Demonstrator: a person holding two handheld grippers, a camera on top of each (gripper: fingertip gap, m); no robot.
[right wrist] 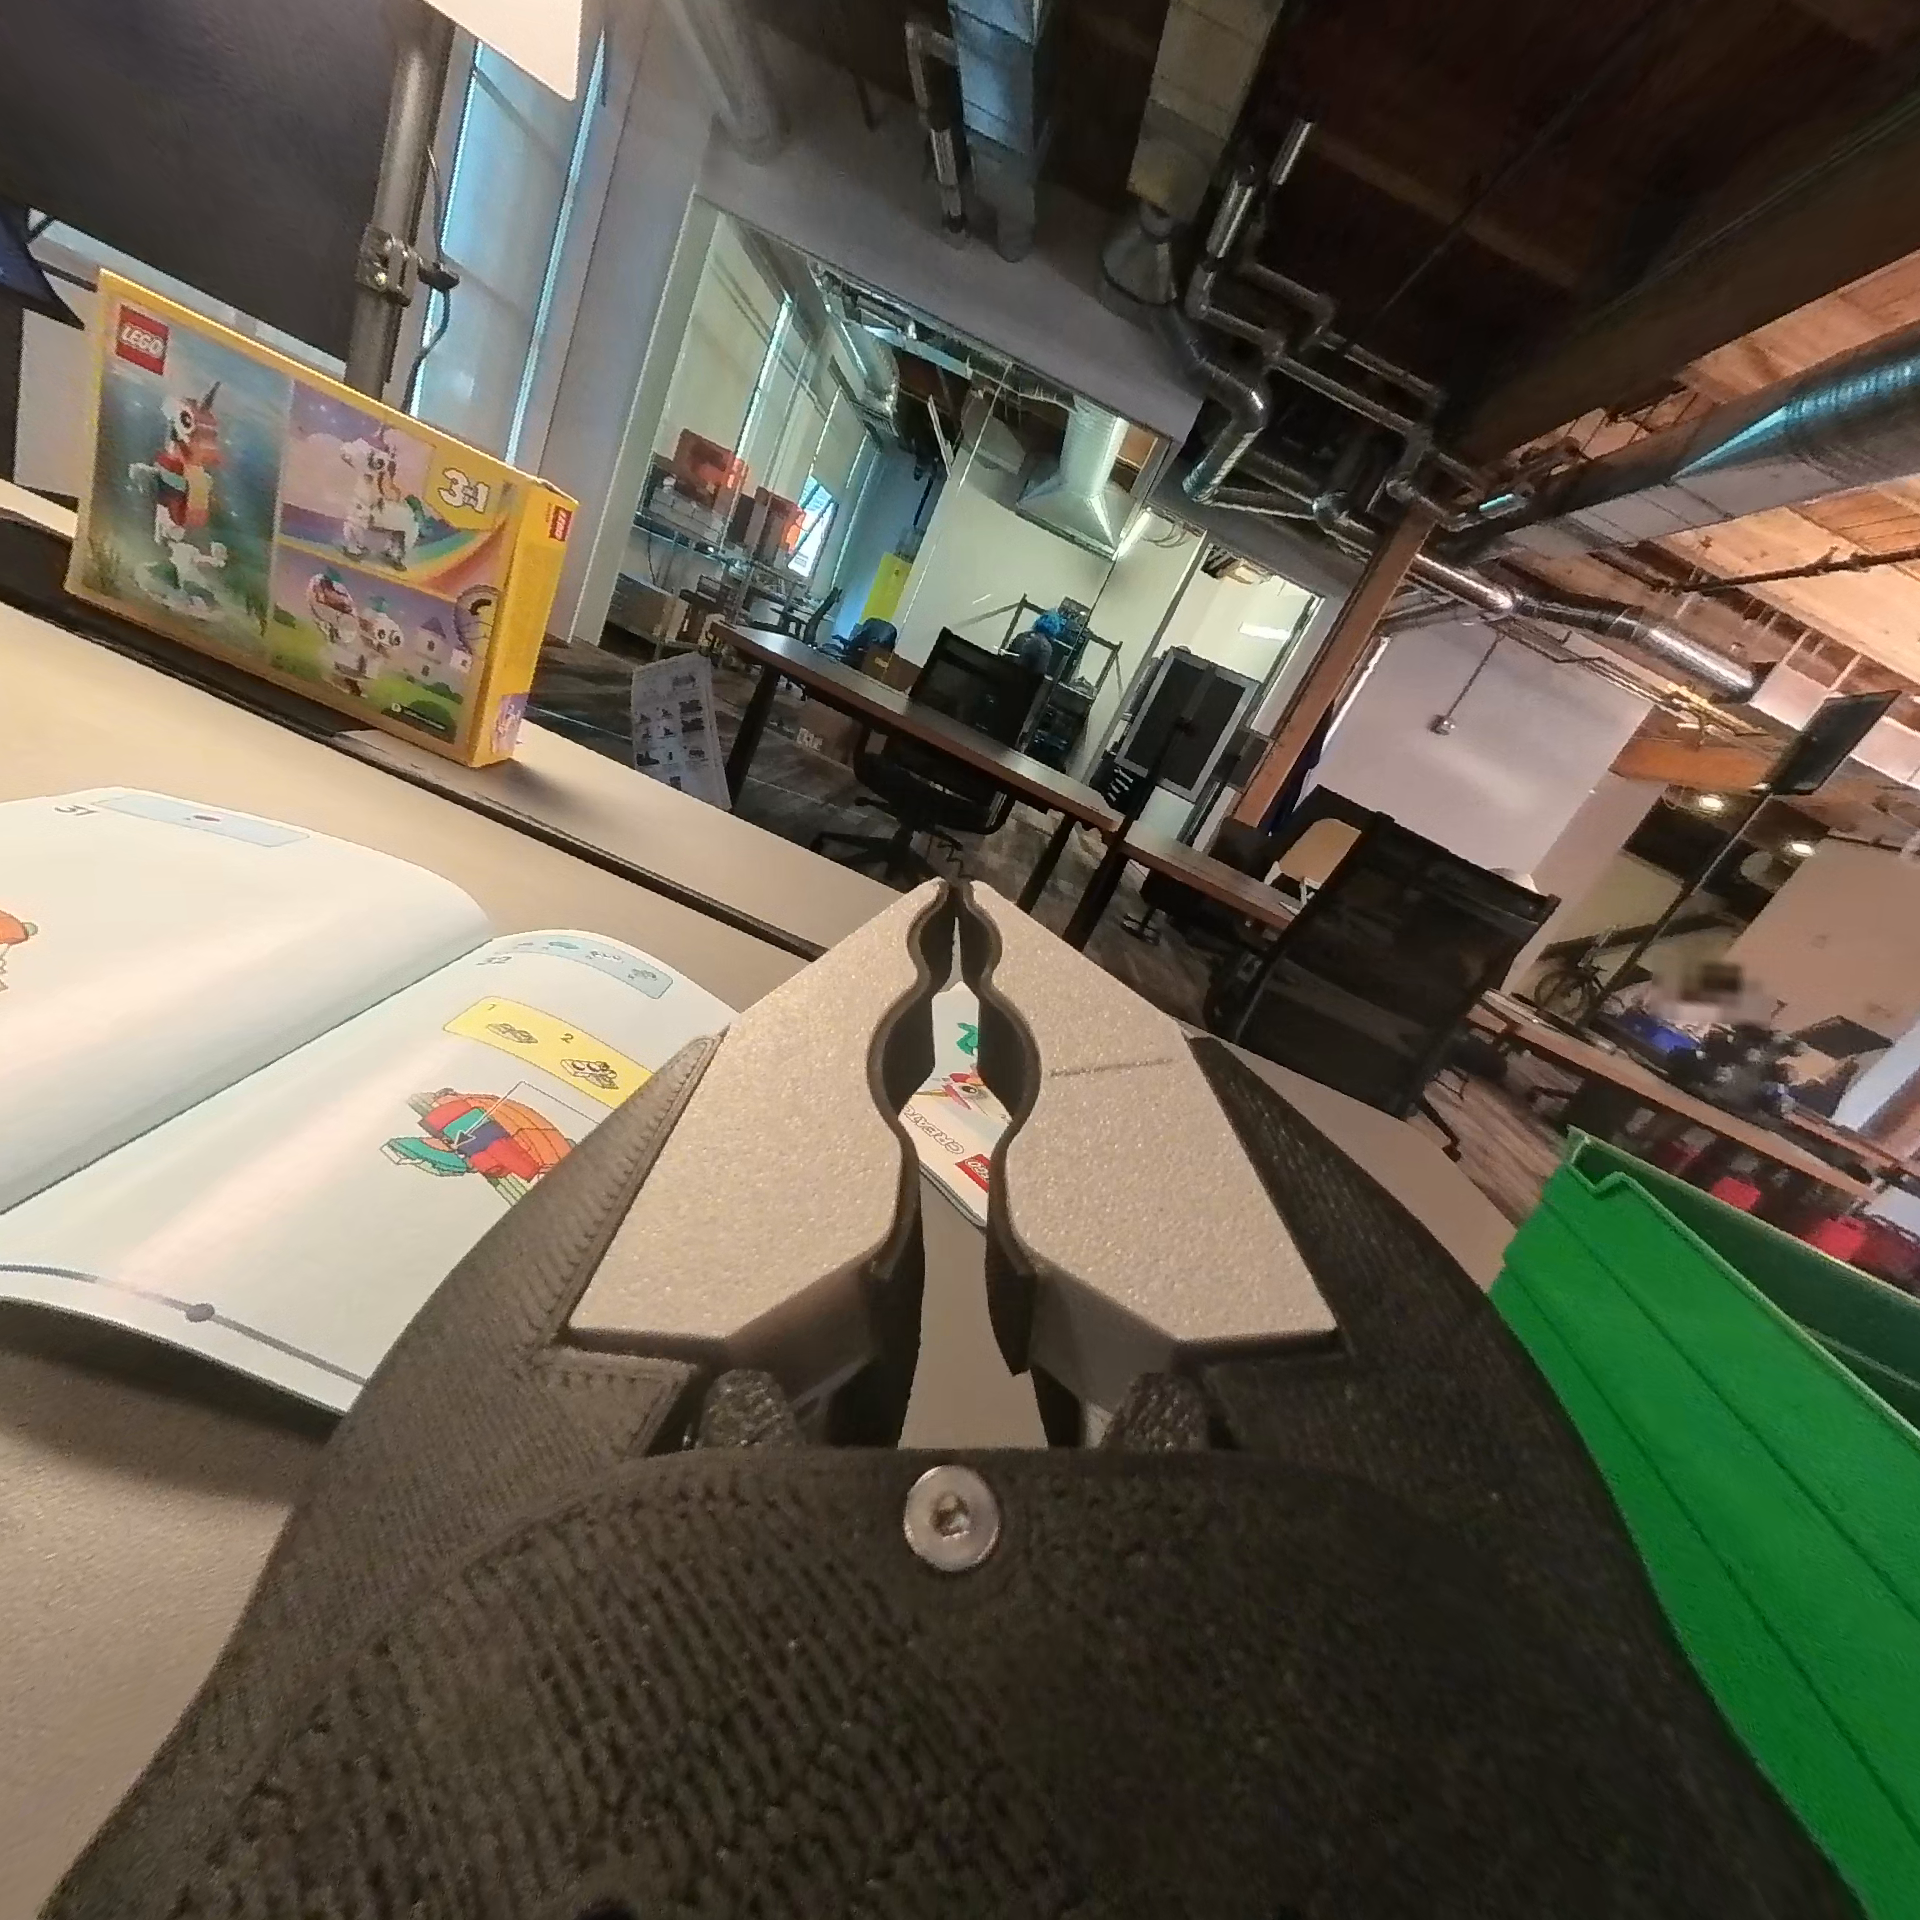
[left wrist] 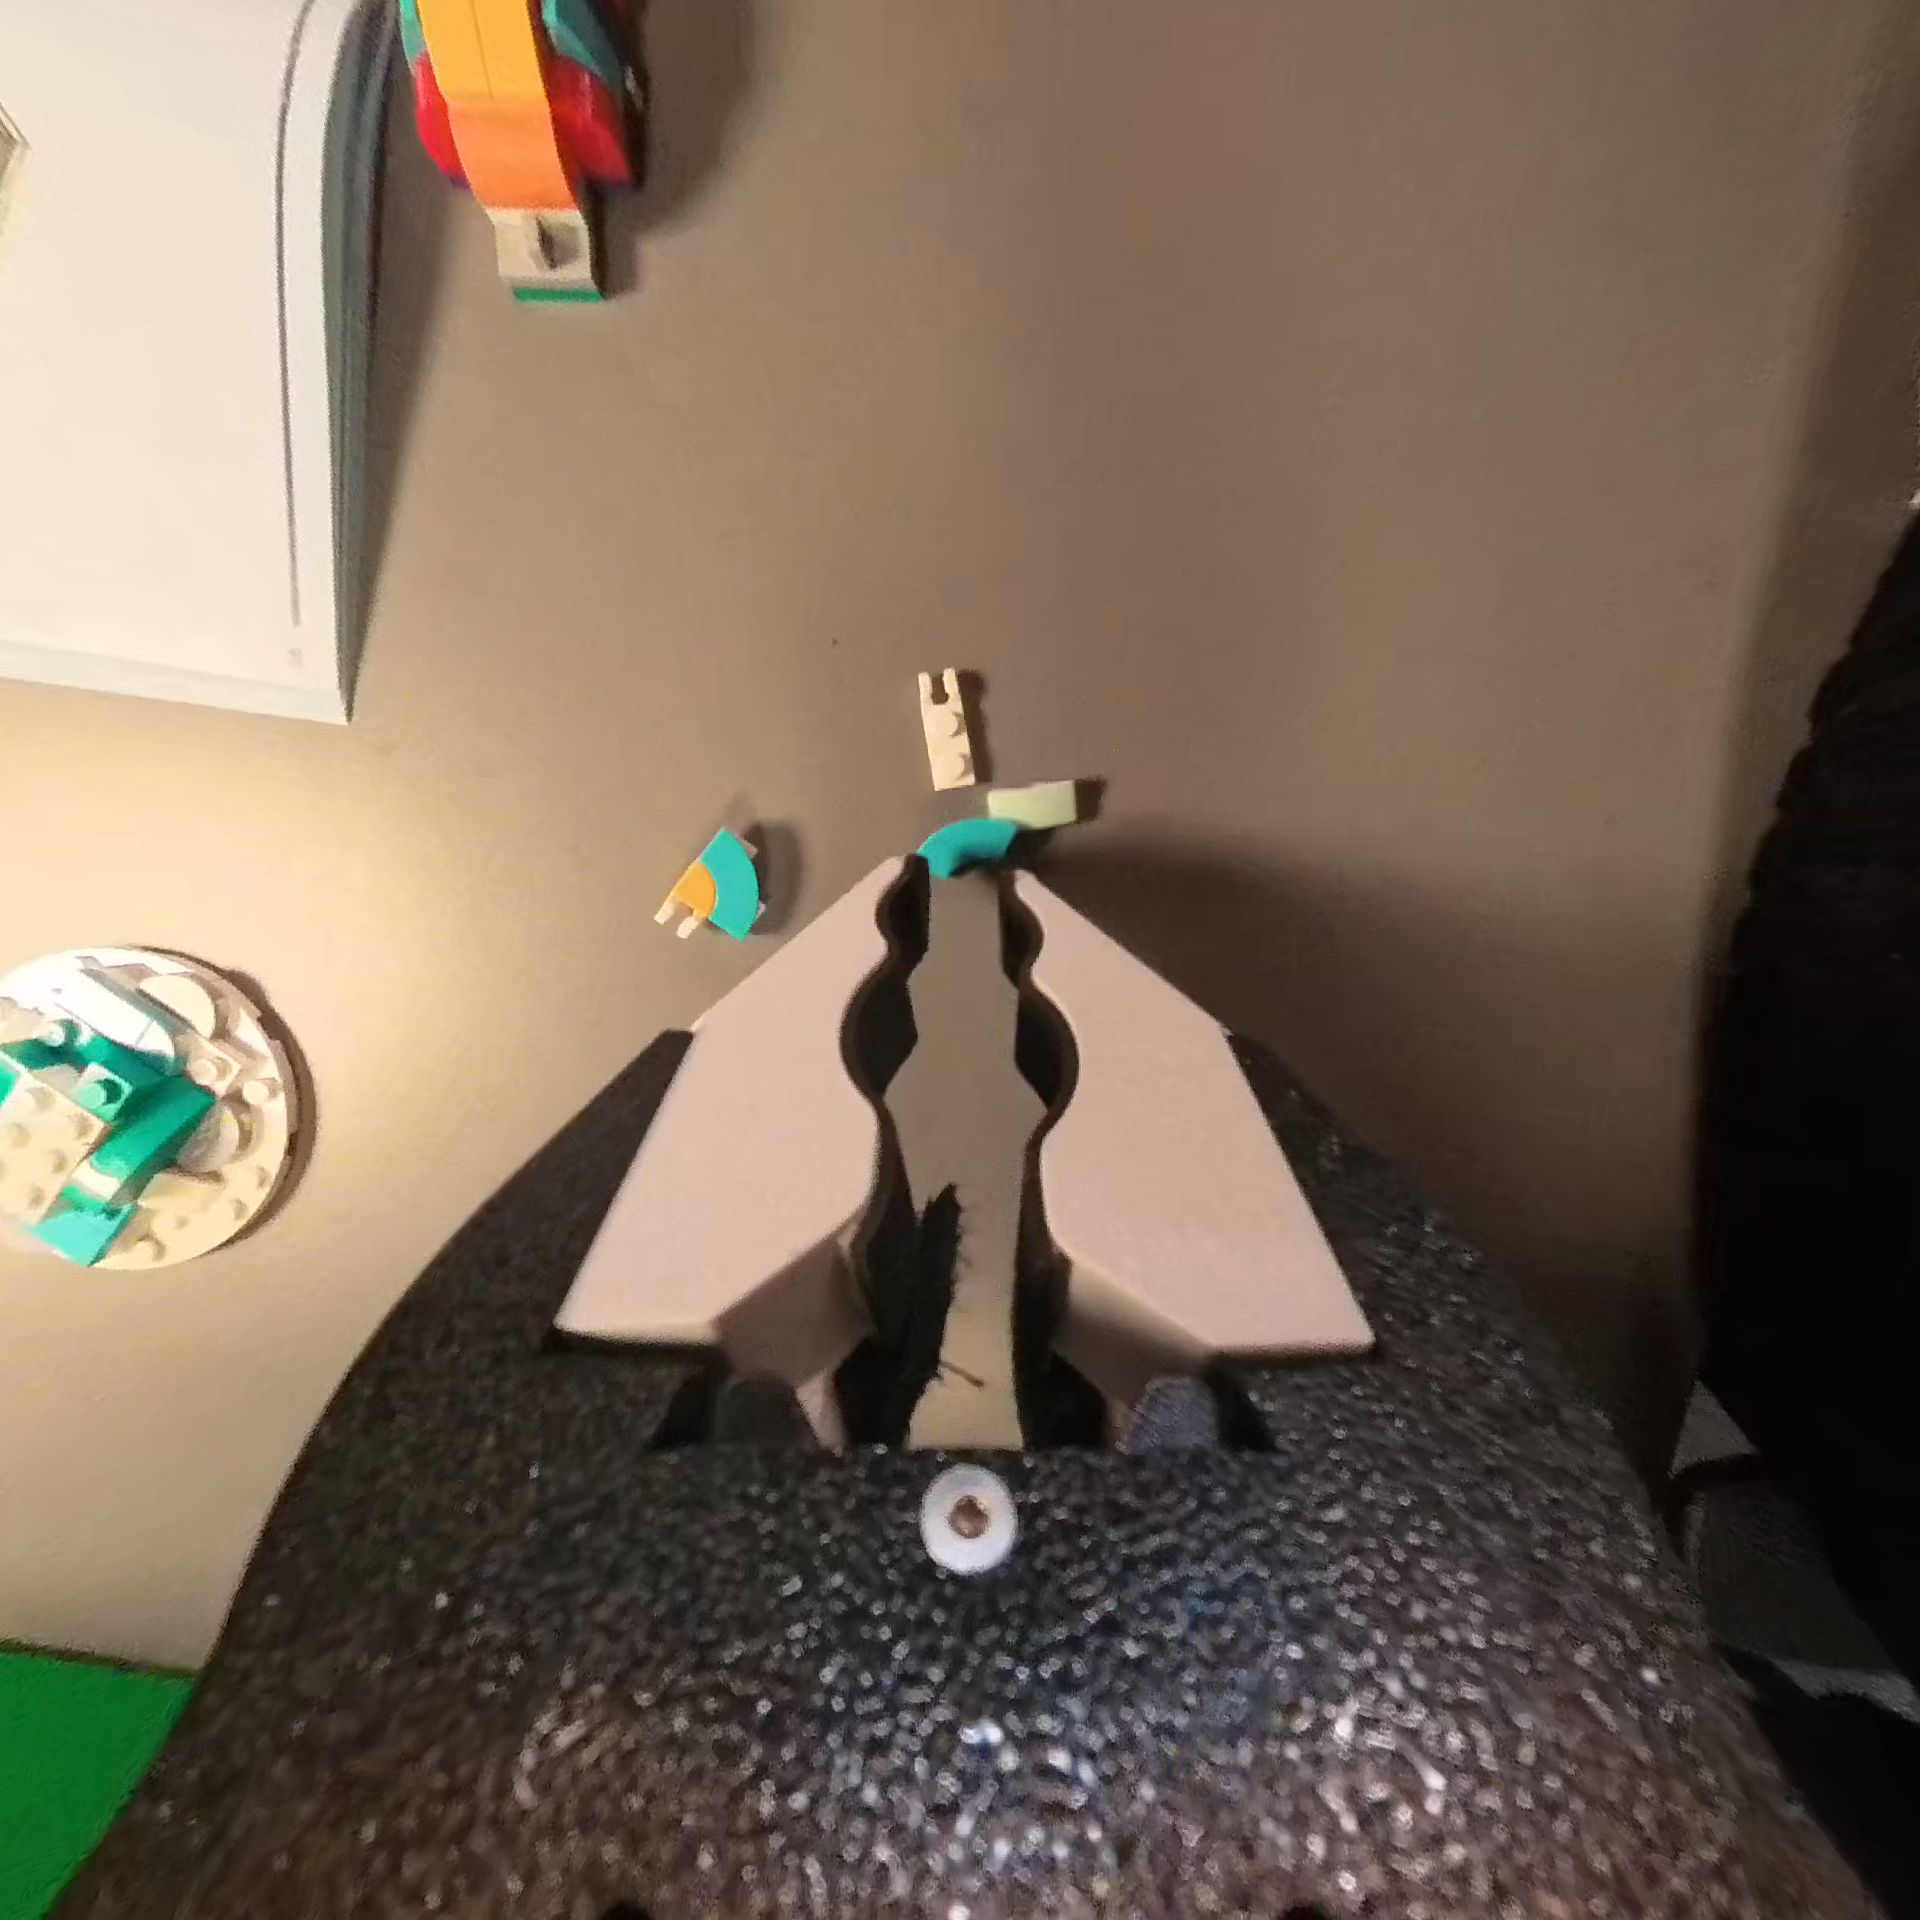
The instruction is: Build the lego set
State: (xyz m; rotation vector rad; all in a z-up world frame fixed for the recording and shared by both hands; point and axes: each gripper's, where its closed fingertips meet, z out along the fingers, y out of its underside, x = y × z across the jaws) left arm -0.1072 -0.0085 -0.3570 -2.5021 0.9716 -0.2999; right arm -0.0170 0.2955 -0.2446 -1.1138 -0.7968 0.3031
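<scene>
The left claw [left wrist: 961, 868] is pinching a small teal curved tile [left wrist: 966, 847] at its very tips, the fingers drawn in tight on the piece. A pale green tile [left wrist: 1034, 805] is sitting against the far end of the teal one; whether the two are joined I cannot tell. A tip grip like this is probably leaving the rest of the piece free for pressing onto another part.

The loose parts are lying on the tabletop [left wrist: 1247, 416] just beyond the claw, likely for easy reach: a tan clip plate [left wrist: 951, 727] near the tips and a teal-and-orange quarter-circle sub-assembly [left wrist: 717, 883] beside them. Farther toward the tabletop's edge, the round white base with teal bricks [left wrist: 114, 1101] and the orange-and-red rounded body [left wrist: 520, 114] are waiting apart as finished sections.

The right claw [right wrist: 958, 920] is closed on nothing, idling low over the tabletop beside the open instruction booklet [right wrist: 312, 1039], with the yellow set box [right wrist: 312, 520] standing toward the far edge and a green bin [right wrist: 1714, 1351] close at hand.
</scene>
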